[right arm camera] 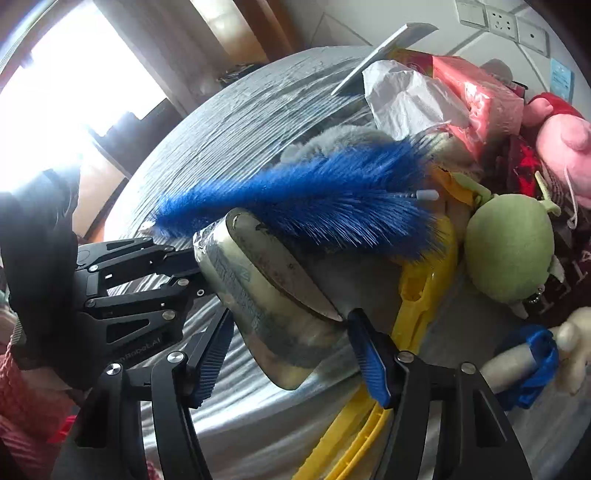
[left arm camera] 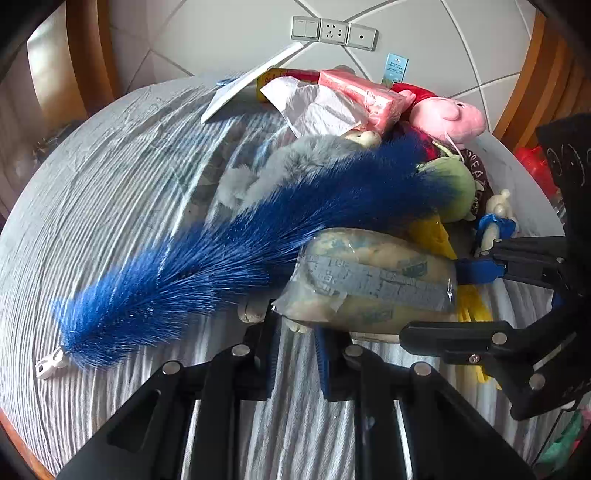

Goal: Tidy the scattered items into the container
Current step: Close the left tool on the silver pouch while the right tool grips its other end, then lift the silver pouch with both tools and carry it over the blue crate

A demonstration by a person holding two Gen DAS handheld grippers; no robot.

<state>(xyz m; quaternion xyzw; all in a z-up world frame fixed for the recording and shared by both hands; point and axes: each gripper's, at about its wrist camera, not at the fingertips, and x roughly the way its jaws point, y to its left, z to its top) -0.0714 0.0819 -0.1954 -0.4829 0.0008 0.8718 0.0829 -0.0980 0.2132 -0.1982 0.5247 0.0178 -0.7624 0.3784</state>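
A clear plastic packet of pale stuff with grey print [left arm camera: 373,280] lies on the grey striped cloth, and it also shows in the right wrist view [right arm camera: 269,291]. My left gripper [left arm camera: 297,328] touches its near edge, jaws narrowly apart. My right gripper [right arm camera: 291,354] stands open around the packet's other end and enters the left wrist view from the right [left arm camera: 432,299]. A long blue bristle brush [left arm camera: 229,251] lies across the packet and the toys behind it. No container is in view.
Piled behind: a pink pig plush [left arm camera: 450,114], a pink tissue pack [left arm camera: 365,96], white paper [left arm camera: 317,107], grey fur [left arm camera: 295,162], a green plush ball [right arm camera: 509,247], a yellow plastic piece [right arm camera: 421,288] and a white doll with blue cloth [right arm camera: 535,362]. Wall sockets [left arm camera: 332,31] behind.
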